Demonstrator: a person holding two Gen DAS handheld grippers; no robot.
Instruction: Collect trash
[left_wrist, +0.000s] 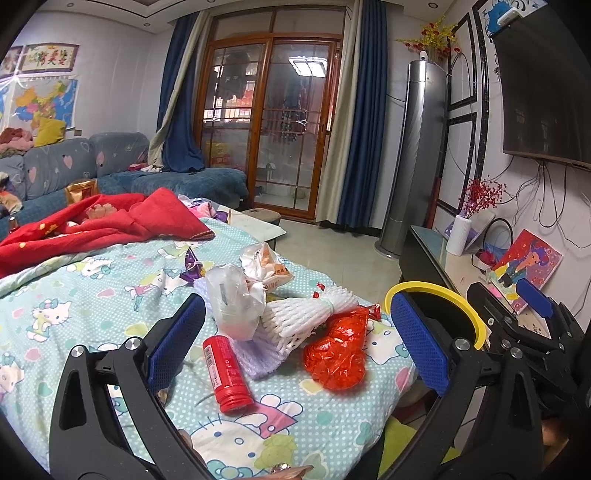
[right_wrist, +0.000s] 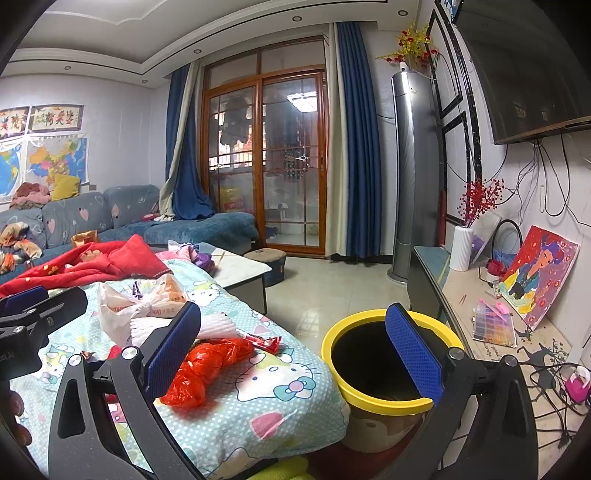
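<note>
Trash lies on a table under a Hello Kitty cloth. In the left wrist view I see a red bottle on its side, a crumpled red plastic bag, a white foam net, a clear plastic bag and a snack bag. My left gripper hovers open over them, holding nothing. A yellow-rimmed bin stands on the floor by the table's corner. My right gripper is open and empty between the red plastic bag and the bin. A small red wrapper lies near the table edge.
A red blanket is bunched at the table's far end, with a blue sofa behind it. A TV stand with a vase, a painting and cables runs along the right wall. Tiled floor lies between the table and the stand.
</note>
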